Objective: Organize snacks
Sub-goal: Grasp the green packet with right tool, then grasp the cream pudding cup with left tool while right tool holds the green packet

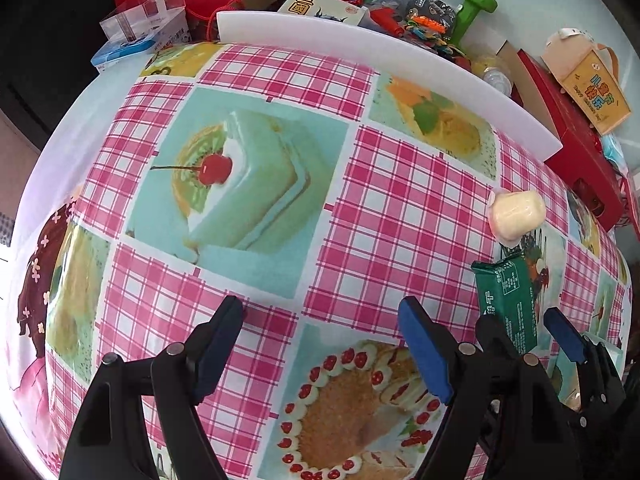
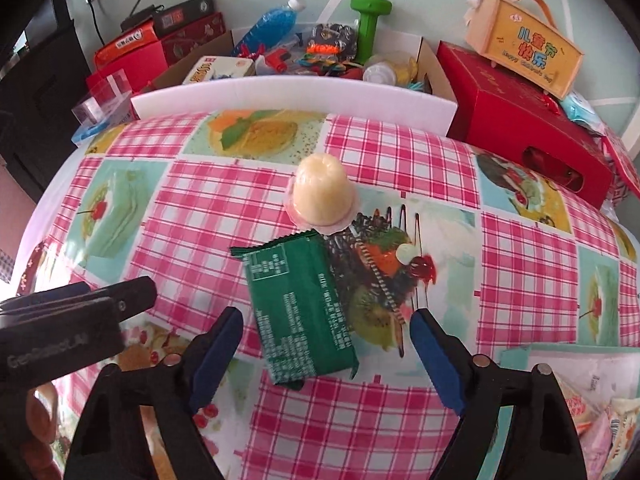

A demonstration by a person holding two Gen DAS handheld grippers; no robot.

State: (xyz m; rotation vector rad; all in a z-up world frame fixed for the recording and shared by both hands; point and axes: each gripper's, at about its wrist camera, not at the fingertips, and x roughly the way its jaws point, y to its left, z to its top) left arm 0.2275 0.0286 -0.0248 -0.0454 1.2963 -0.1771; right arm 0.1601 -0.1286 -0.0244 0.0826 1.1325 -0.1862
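Most of the sorting looks still ahead. The green wrapped snack packet (image 2: pixel 302 312) lies flat on the bench (image 2: pixel 520 240), which is covered in a pink-checked cloth printed with cakes, and just beyond its far end sits a pale jelly cup (image 2: pixel 322 192), upturned on its lid and nearly touching the packet's corner. The right gripper (image 2: pixel 324 334) hangs over the packet with its jaws wide, 1 blue pad on either side and neither pressing the wrapper, so it holds nothing. The left gripper (image 1: pixel 322 320) is off to its left over bare cloth, its jaws also apart and empty. At the lower right edge of the right wrist view, a pale tray (image 2: pixel 560 354) already seems to hold a few wrapped snacks (image 2: pixel 588 404), so I judge some items are put away and these 2 remain.

Along the far side stands a white foam board (image 2: pixel 294 96), with a cardboard box of toys (image 2: pixel 320 56), a green dumbbell (image 2: pixel 368 26) and red gift boxes (image 2: pixel 520 96) behind it. None of this blocks the packet; only the jelly cup sits close.
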